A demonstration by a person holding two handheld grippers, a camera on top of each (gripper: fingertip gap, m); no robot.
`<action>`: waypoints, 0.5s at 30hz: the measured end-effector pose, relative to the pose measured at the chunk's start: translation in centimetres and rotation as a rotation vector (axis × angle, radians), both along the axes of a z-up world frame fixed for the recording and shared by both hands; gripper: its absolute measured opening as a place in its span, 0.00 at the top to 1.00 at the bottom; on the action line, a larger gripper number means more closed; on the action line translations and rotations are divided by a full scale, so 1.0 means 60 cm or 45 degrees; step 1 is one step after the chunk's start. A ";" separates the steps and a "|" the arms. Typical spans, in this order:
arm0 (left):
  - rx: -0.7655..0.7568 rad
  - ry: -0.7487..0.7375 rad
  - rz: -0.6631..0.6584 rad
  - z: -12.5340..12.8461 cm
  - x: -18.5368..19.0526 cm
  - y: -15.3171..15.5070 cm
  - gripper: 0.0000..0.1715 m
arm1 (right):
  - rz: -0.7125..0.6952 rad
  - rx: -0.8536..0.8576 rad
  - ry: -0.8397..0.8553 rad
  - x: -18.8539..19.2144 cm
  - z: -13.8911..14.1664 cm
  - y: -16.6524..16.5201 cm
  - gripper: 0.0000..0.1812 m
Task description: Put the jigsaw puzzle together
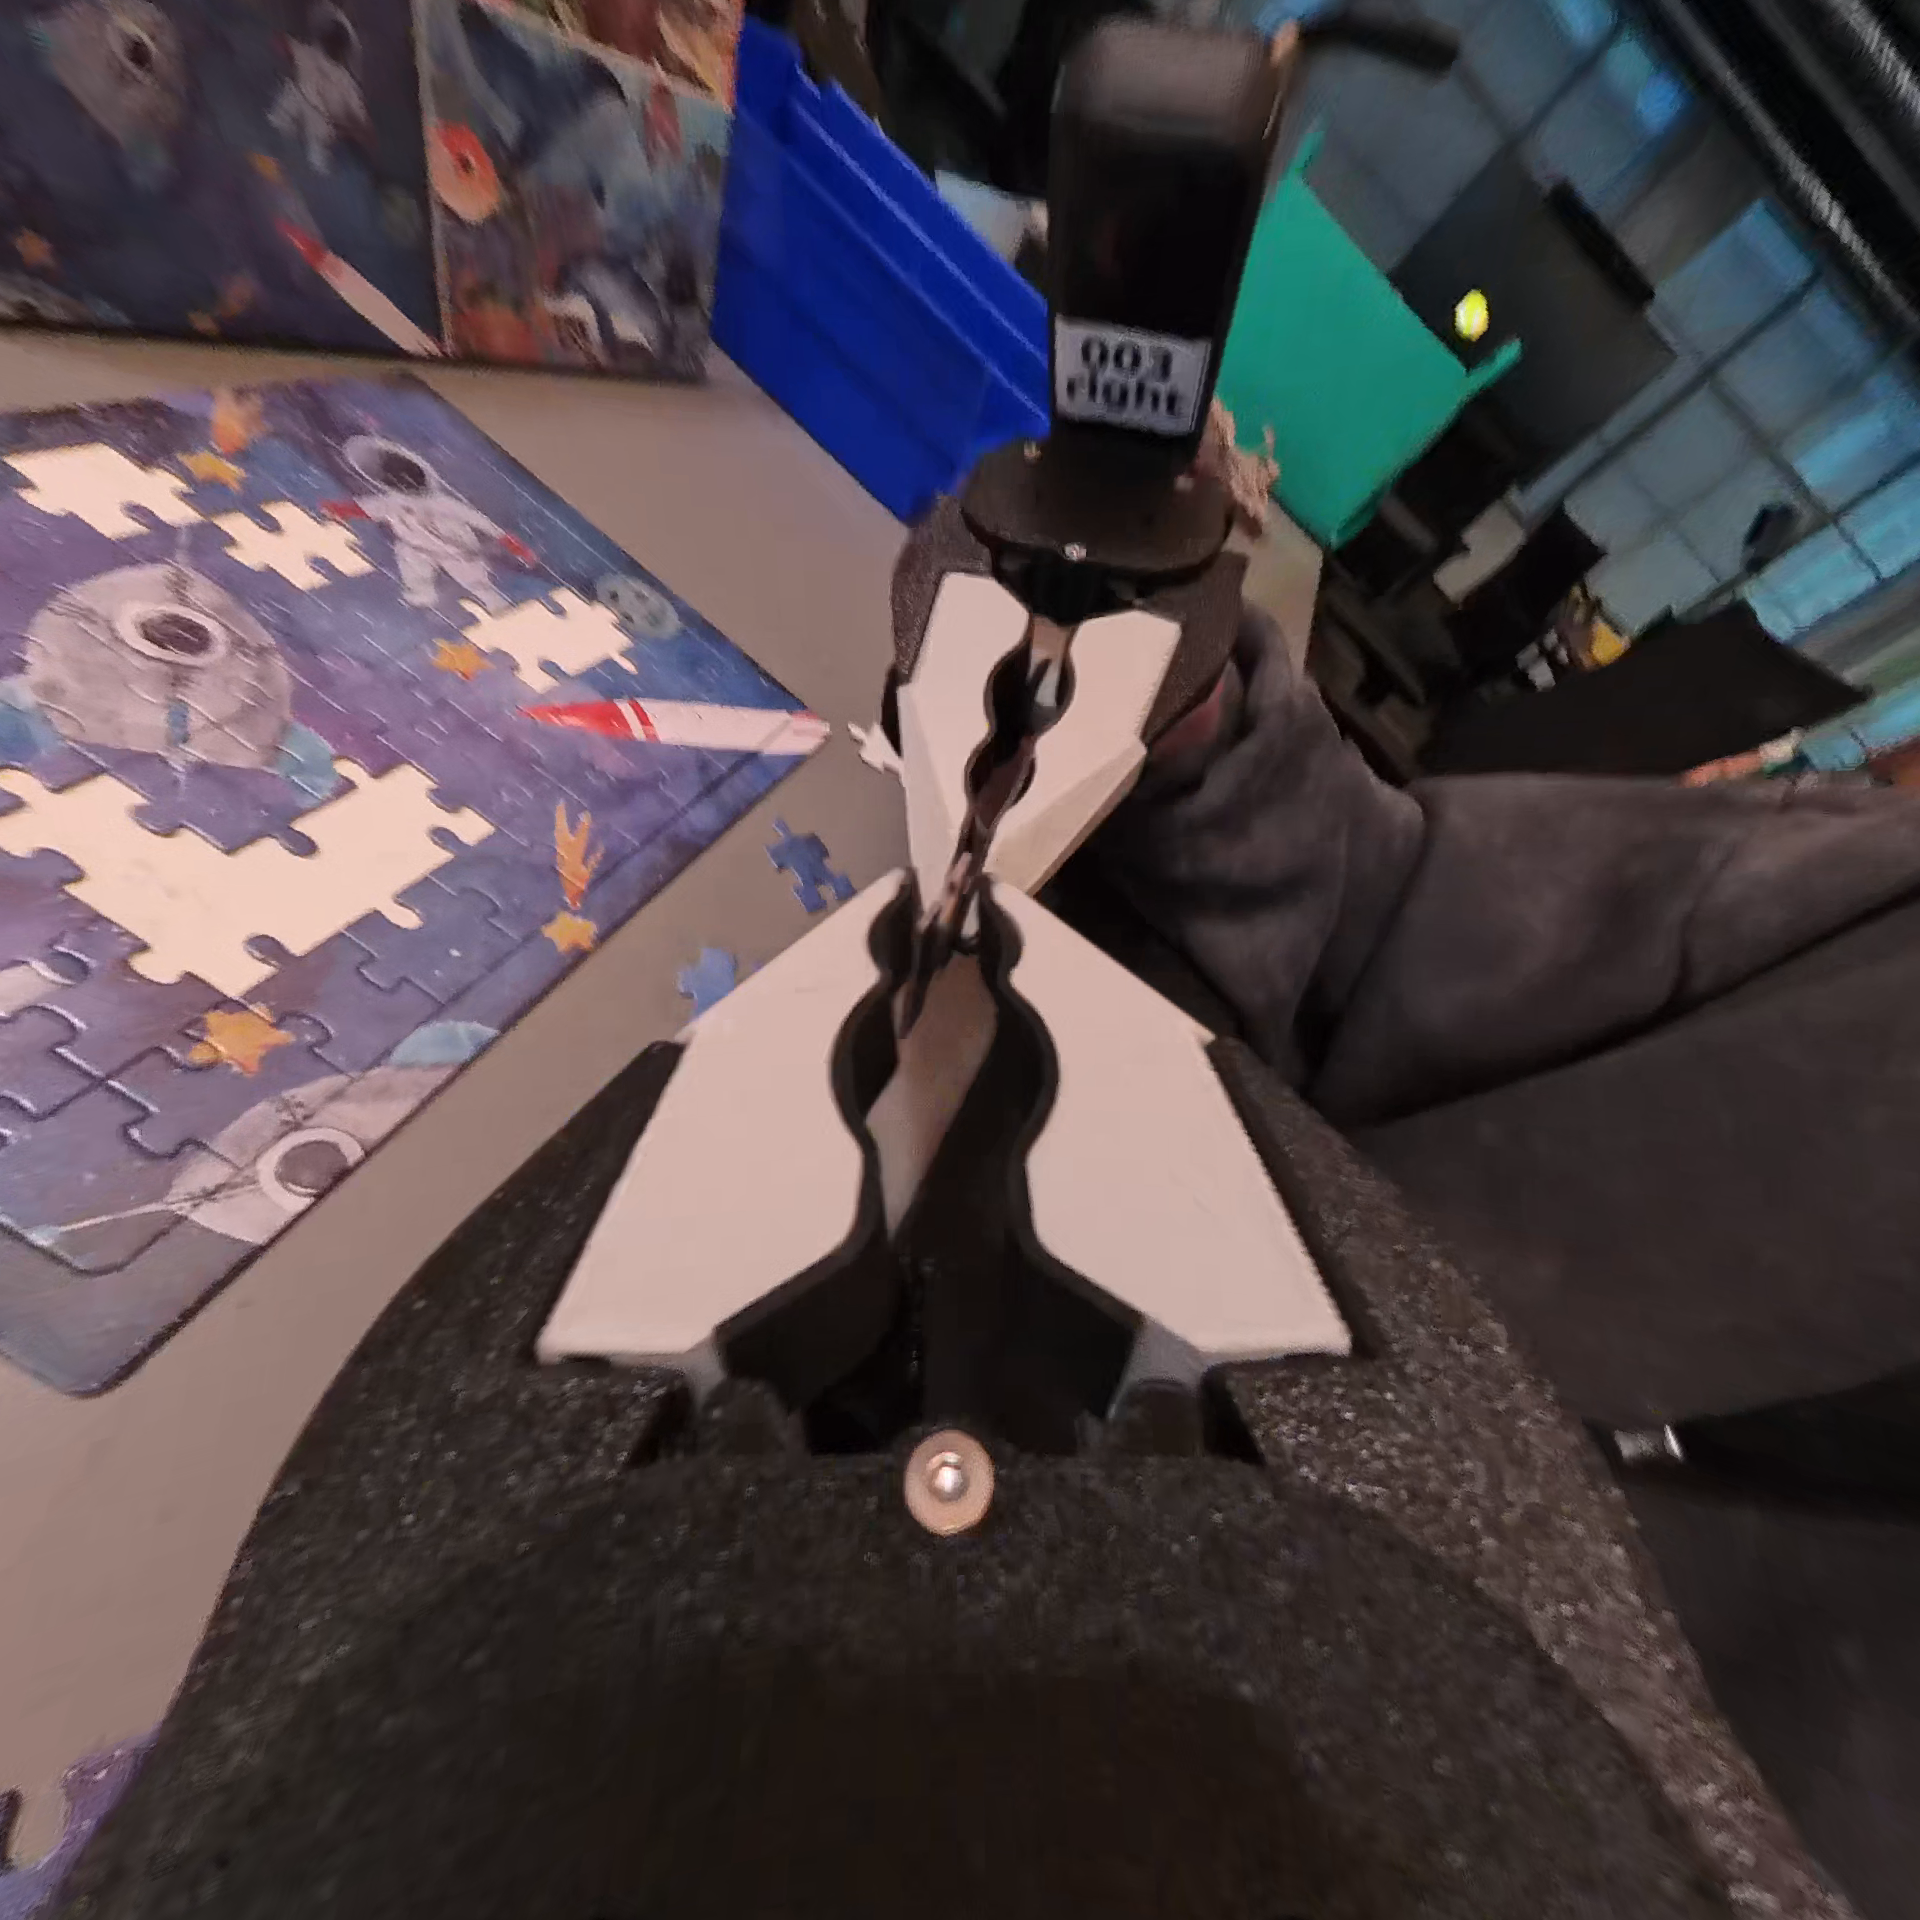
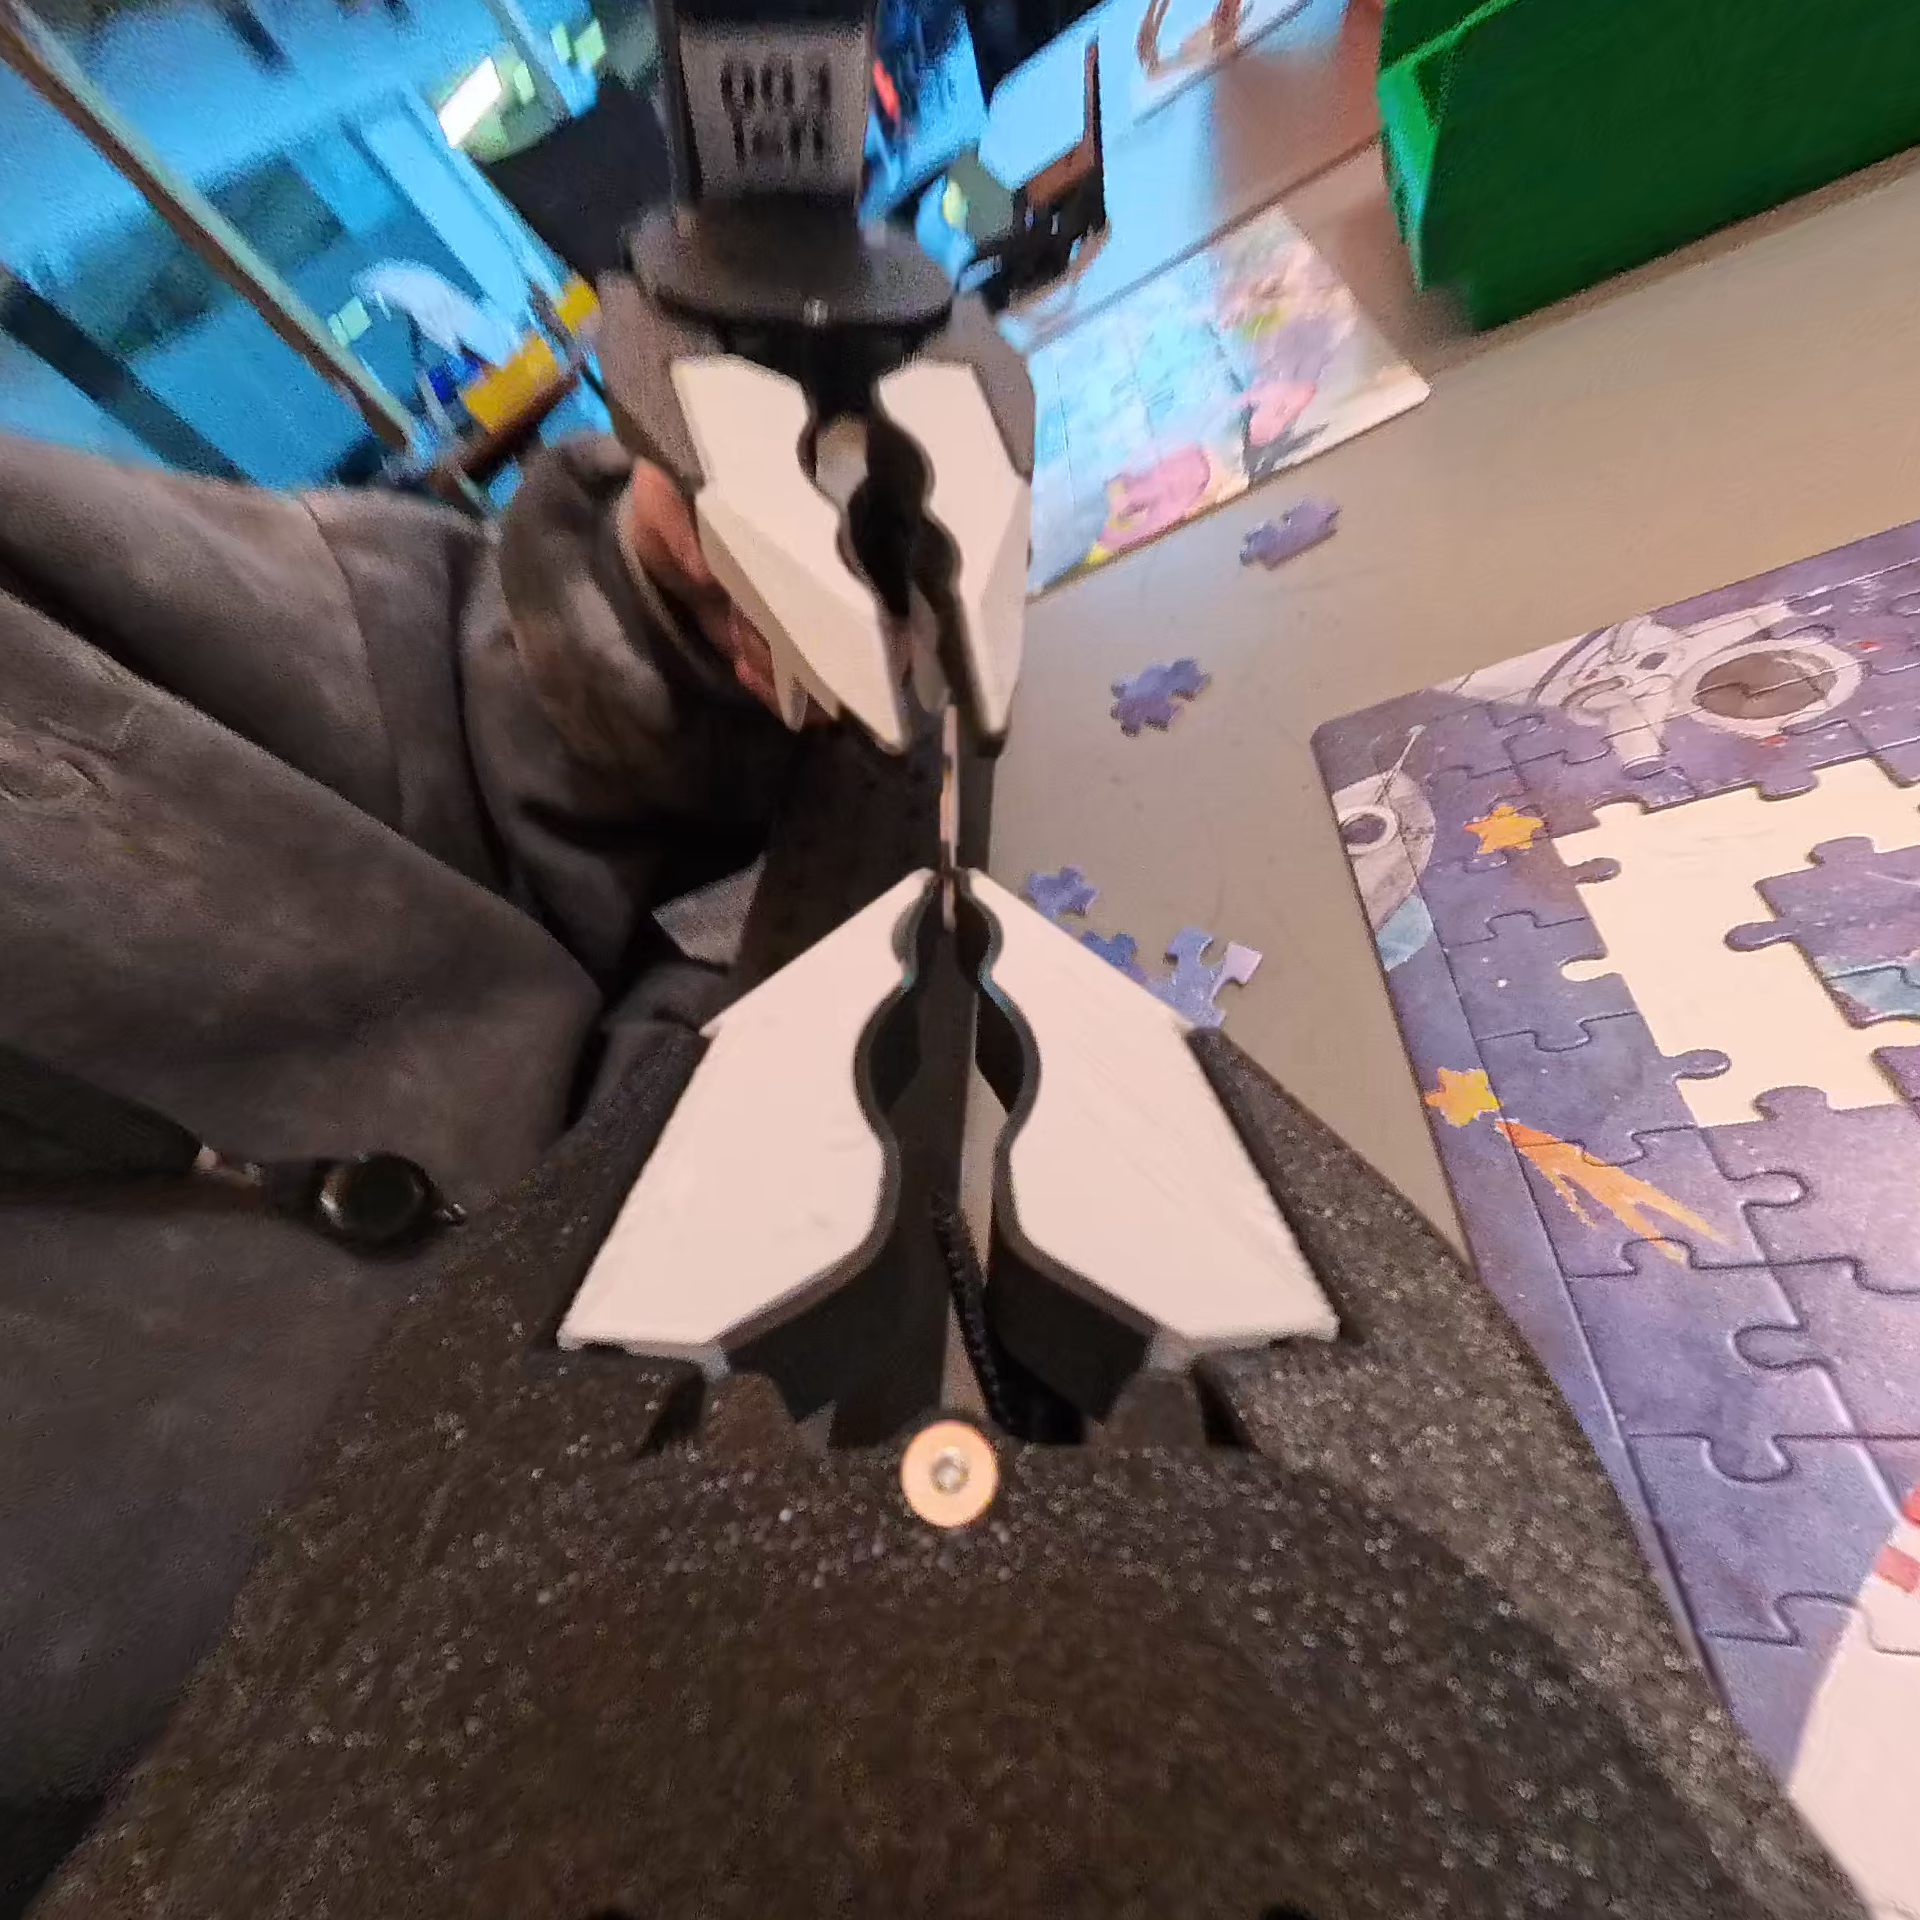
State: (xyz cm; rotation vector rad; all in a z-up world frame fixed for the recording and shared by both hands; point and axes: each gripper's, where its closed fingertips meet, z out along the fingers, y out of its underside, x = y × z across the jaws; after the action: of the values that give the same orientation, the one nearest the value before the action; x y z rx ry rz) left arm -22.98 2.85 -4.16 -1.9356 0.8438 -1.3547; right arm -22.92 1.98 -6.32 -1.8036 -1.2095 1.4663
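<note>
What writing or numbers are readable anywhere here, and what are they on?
On the right tool, black handle: a white label with printed characters, not quoted here.
On the left tool, handle: a grey label, blurred.
On the puzzle box: nothing legible.

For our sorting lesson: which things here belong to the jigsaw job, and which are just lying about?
Job: space puzzle board; loose blue pieces; piece held edge-on between left gripper and right gripper; picture box.

Lying about: blue bin; green bin; second, pastel puzzle.
</note>
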 end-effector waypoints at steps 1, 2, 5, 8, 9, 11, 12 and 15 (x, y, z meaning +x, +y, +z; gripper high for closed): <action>0.006 -0.038 0.048 0.006 -0.004 0.008 0.88 | -0.033 -0.052 0.045 0.004 0.008 0.009 0.99; 0.018 -0.066 0.089 0.009 -0.009 0.014 0.85 | -0.080 -0.092 0.086 0.008 0.013 0.020 0.99; 0.062 -0.106 0.131 0.009 -0.006 0.017 0.86 | -0.103 -0.237 0.212 0.011 0.026 0.025 0.99; 0.020 -0.178 0.091 0.018 0.002 0.014 0.99 | -0.085 -0.271 0.283 0.014 0.041 0.023 0.99; 0.013 -0.210 0.087 0.024 0.004 0.015 0.99 | -0.086 -0.267 0.295 0.015 0.044 0.024 0.99; 0.061 -0.232 0.074 0.037 0.008 0.021 0.99 | -0.110 -0.239 0.303 0.016 0.046 0.029 0.98; 0.068 -0.193 0.035 0.040 0.011 0.025 0.99 | -0.148 -0.200 0.294 0.017 0.045 0.039 0.95; 0.141 0.199 -0.027 0.025 -0.009 0.098 0.99 | -0.473 0.076 0.133 0.043 0.017 0.113 0.91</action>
State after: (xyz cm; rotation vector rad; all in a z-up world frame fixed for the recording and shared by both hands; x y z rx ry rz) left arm -23.51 8.71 -2.63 -1.9695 0.9955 -1.1544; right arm -20.37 8.75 -5.28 -1.7722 -0.8048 1.2775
